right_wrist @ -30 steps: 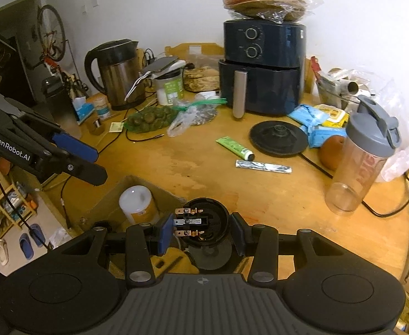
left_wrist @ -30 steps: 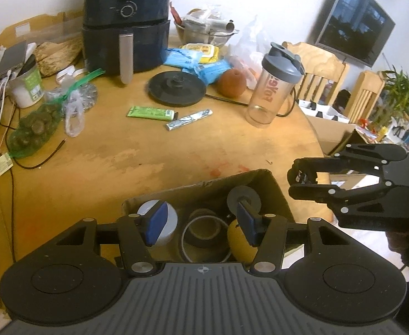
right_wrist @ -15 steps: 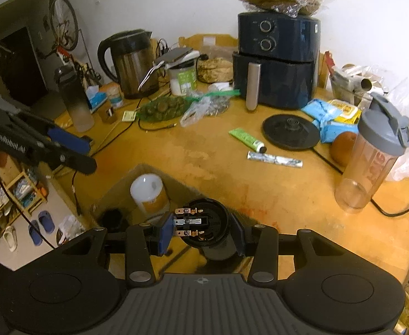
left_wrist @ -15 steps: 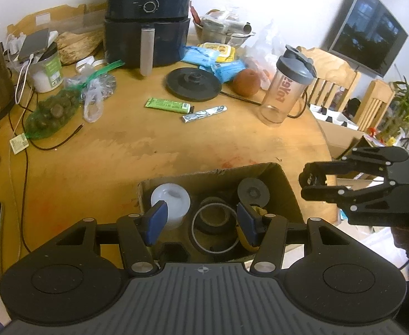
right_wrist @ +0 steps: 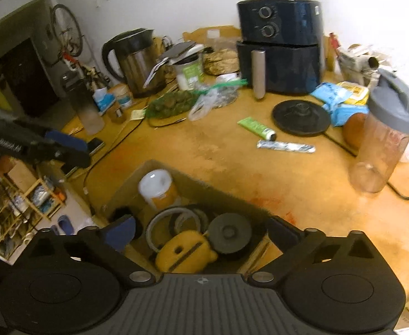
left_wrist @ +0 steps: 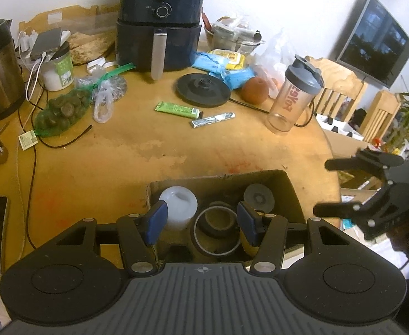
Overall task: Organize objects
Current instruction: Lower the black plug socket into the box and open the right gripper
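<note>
table [left_wrist: 176, 150]: worn, matt wood
box [left_wrist: 288, 192]: brown cardboard
kettle [right_wrist: 137, 55]: brushed metal, glossy black plastic
shaker bottle [left_wrist: 293, 100]: clear plastic
air fryer [left_wrist: 160, 22]: glossy dark plastic

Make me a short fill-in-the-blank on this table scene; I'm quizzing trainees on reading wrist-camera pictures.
1. The white jar stands inside the cardboard ____.
2. The right gripper has its jaws ____ above the box, holding nothing.
3. The green tube lies on the table beside a ____ packet.
4. The shaker bottle has a ____ lid.

Missing words: box; open; silver; grey
</note>
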The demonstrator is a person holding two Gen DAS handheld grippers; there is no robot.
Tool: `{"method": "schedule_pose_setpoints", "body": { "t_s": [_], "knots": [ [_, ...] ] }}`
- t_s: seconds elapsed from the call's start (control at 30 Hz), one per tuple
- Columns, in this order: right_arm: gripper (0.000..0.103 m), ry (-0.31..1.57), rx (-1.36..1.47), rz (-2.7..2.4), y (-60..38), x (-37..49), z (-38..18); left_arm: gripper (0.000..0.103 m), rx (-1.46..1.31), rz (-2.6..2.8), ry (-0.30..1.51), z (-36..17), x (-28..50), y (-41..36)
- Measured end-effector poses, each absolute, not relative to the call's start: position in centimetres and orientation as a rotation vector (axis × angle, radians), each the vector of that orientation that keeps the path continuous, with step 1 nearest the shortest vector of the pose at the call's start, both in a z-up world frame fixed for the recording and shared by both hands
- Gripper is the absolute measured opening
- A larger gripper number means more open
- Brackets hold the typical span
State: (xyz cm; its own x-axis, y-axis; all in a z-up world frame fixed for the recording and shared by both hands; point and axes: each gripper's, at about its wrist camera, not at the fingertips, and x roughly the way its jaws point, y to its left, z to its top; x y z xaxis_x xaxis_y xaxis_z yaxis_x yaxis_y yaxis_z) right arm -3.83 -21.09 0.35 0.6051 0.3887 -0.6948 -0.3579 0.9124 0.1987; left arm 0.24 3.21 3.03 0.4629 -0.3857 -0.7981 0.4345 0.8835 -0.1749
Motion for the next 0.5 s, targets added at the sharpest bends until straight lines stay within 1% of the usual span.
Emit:
{"method": "schedule_pose_setpoints", "body": {
  "t_s": [0.5],
  "knots": [
    [0.103,0.812,-0.001,0.303,-22.8,-2.5,0.2,0.054,0.090,-0.531,0.957,3.0,2.1,2.0]
  ]
}}
